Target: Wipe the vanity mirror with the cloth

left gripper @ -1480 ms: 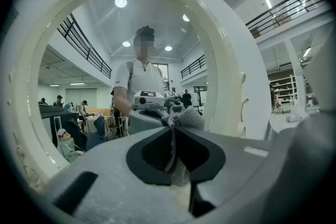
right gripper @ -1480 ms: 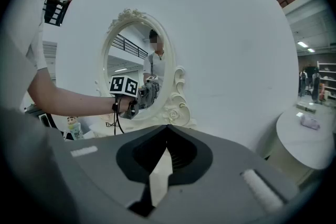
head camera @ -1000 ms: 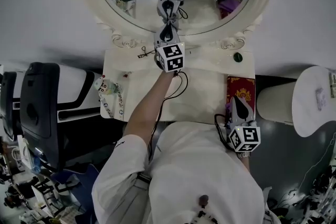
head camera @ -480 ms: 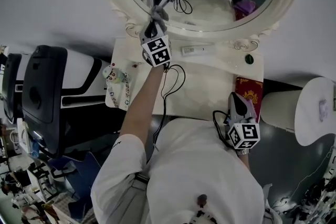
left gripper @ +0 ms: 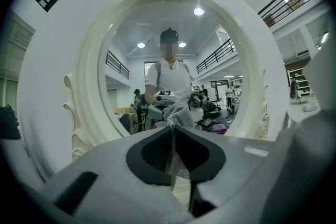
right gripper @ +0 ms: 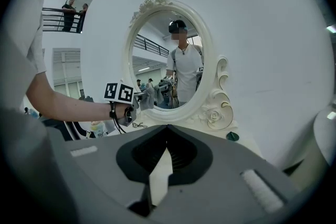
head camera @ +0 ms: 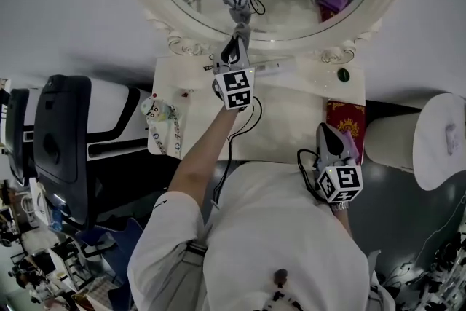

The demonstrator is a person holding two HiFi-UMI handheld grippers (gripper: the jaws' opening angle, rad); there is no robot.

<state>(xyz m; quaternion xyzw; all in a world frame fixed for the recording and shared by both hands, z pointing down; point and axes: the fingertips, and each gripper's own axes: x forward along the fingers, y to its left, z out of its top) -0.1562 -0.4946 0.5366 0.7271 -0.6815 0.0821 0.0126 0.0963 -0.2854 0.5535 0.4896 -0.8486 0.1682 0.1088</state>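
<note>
The cream vanity table [head camera: 287, 116] stands against a white wall, with the oval vanity mirror [head camera: 280, 11] at its 12 o'clock edge. The left gripper [head camera: 234, 49] reaches to the glass's lower rim, jaws pinched tight on the grey cloth [left gripper: 179, 113], which bunches up at the mirror. The right gripper [head camera: 331, 136], closed on nothing, hangs over a red box [head camera: 338, 120] at the table's 4 o'clock. A black machine [head camera: 58, 135] sits at 9 o'clock and a white round stand [head camera: 437, 138] at 3 o'clock.

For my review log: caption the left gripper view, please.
Left gripper, shut on a grey cloth, faces the white-framed mirror.
</note>
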